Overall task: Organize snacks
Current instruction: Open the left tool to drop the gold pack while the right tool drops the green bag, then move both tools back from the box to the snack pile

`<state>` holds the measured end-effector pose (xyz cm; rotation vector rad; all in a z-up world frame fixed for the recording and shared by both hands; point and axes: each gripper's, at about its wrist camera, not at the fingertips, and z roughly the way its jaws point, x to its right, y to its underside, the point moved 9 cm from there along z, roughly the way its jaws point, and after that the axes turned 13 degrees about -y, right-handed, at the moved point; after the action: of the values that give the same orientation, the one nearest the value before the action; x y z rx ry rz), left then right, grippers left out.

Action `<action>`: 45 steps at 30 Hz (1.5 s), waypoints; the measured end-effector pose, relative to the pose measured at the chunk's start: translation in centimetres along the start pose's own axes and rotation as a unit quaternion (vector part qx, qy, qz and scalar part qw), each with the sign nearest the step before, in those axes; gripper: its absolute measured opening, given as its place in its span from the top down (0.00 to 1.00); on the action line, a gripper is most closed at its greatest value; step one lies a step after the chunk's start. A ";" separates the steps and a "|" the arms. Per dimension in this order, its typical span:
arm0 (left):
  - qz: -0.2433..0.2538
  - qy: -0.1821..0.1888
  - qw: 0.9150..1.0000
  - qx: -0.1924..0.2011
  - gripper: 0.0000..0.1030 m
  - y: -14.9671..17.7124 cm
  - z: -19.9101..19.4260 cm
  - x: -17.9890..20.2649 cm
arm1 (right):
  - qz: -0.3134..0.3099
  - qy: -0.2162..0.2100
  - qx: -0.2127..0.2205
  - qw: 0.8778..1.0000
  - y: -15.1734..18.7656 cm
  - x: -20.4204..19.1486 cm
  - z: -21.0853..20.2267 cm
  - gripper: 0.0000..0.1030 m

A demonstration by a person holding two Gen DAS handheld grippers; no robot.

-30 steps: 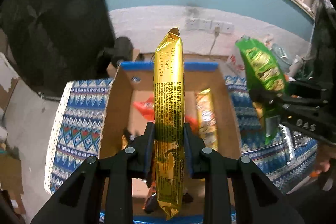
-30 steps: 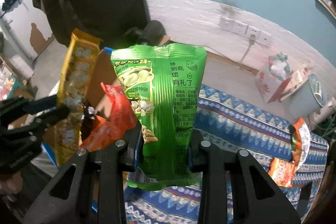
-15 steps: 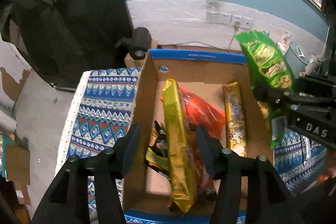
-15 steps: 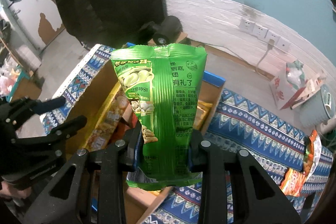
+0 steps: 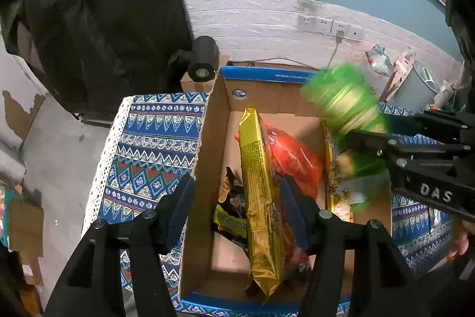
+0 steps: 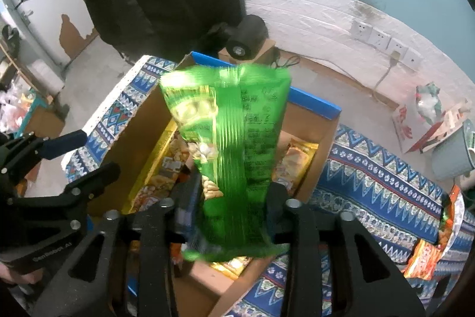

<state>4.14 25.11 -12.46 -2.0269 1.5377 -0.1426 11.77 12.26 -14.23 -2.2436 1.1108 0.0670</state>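
Green snack bag (image 6: 234, 144), motion-blurred, between the opening jaws of the right gripper (image 6: 231, 207), pads drawn clear of its sides; it hangs over the cardboard box (image 5: 204, 156). Gold snack packet (image 5: 258, 198) lies in the box below and between the opening jaws of the left gripper (image 5: 237, 210), untouched by either pad. Beside it, right of the jaws: an orange-red packet (image 5: 294, 156); left, a dark packet (image 5: 231, 210). Box rests on a blue patterned cloth (image 5: 151, 147).
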 end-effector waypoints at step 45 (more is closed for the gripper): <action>0.162 0.063 0.985 0.021 0.24 1.4 -5.5 20.2 | 0.065 0.126 0.018 0.990 11.5 14.5 -13.2 0.24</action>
<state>7.26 4.43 -13.79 -1.7366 1.9040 -0.1754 9.79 -10.36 -13.95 -2.1878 1.3788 -0.1867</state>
